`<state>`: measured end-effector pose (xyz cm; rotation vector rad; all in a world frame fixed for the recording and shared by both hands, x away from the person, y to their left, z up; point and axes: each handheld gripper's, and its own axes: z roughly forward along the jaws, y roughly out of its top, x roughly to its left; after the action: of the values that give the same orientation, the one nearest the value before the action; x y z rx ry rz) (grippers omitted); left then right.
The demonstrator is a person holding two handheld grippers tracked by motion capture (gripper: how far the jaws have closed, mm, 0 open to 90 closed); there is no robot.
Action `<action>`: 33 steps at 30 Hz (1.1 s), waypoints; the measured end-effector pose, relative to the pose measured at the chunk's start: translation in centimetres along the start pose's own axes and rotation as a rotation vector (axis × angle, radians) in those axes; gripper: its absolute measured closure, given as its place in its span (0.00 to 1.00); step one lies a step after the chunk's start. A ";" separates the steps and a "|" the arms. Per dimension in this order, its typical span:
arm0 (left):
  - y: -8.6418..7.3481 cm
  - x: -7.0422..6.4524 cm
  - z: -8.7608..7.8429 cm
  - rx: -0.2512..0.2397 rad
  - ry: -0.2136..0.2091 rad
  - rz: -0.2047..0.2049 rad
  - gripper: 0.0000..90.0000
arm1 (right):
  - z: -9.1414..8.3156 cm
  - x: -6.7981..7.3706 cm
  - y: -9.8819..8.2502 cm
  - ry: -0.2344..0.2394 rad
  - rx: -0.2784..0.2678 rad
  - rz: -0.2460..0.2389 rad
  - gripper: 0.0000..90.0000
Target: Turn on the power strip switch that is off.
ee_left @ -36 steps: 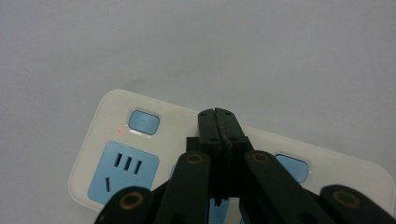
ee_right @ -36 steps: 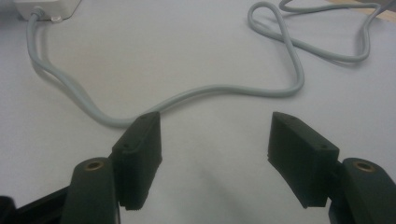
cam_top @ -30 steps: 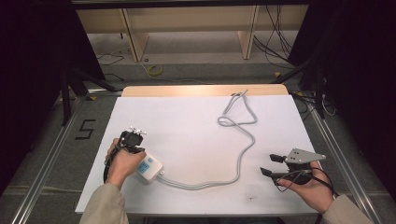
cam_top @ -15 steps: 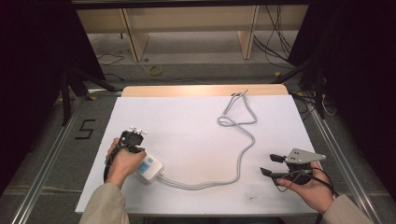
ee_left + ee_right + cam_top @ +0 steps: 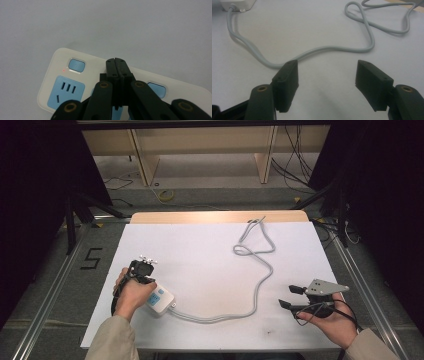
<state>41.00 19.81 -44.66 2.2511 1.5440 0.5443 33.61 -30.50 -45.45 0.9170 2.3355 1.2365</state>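
Near the table's [image 5: 210,255] front-left corner: left gripper [image 5: 117,65], jaws pressed together and empty, tip over the power strip [image 5: 161,301]. From the strip, grey cord [image 5: 260,285] snaking toward the far edge. By the front-right corner: right gripper [image 5: 289,296], jaws wide apart, empty.

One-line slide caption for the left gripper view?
Shut left gripper poised over a white power strip with blue sockets.

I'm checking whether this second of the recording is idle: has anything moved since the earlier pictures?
Nothing visibly changed. The left gripper rests shut over the power strip, the right gripper hangs open above the table, and the grey cord lies in the same curves.
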 end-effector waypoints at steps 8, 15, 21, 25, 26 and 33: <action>0.0 0.0 0.0 -0.003 0.001 0.002 1.00 | 0.0 0.0 0.0 0.000 0.002 0.001 0.39; 0.0 -0.1 0.0 -0.002 0.008 0.016 1.00 | 0.0 0.0 0.0 0.001 0.003 0.002 0.39; -0.1 -0.1 0.0 -0.008 0.007 0.017 1.00 | 0.0 0.0 0.0 0.001 0.002 0.003 0.39; -0.1 -0.1 0.0 -0.009 0.007 0.020 1.00 | 0.0 -0.1 0.0 0.001 0.003 0.005 0.39; -0.1 -0.1 0.0 -0.009 0.007 0.021 1.00 | 0.0 -0.1 0.0 0.001 0.003 0.004 0.39; -0.1 0.0 0.0 -0.013 0.001 0.024 1.00 | -0.1 -0.1 0.0 0.000 0.000 0.003 0.39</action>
<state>40.89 19.86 -44.70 2.2624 1.5112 0.5608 33.67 -30.64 -45.45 0.9205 2.3350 1.2371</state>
